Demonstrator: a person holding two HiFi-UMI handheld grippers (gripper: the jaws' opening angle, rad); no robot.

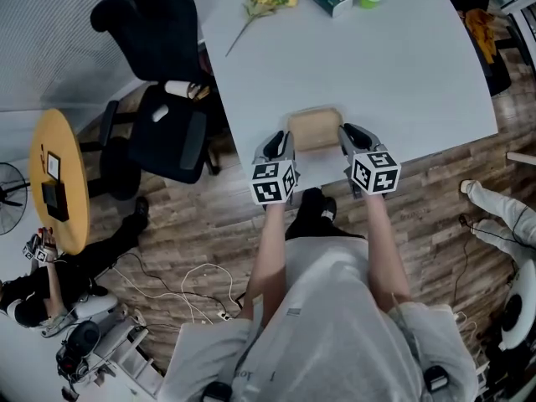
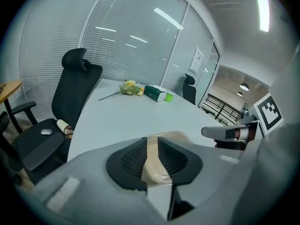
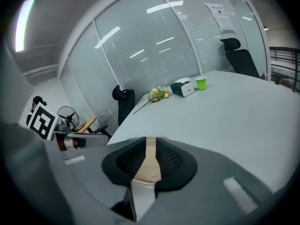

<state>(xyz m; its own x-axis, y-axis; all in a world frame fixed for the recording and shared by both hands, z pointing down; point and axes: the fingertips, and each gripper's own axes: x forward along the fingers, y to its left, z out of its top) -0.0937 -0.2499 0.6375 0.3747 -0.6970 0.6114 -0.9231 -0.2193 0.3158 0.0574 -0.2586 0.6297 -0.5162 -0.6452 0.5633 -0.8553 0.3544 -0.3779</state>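
Between left tongs (image 1: 280,143) and right tongs (image 1: 348,135), each pinching one side edge, the tan pouch (image 1: 316,129) seems light, floppy, easily creased.

Grey plastic left gripper (image 1: 280,138) and right gripper (image 1: 347,132), black ribbed pads (image 2: 129,161), grey tape strips on the shells. Each carries a white cube (image 1: 274,182) with black square markers. Light grey short-sleeved T-shirt (image 1: 335,308), black shoes (image 1: 311,204).
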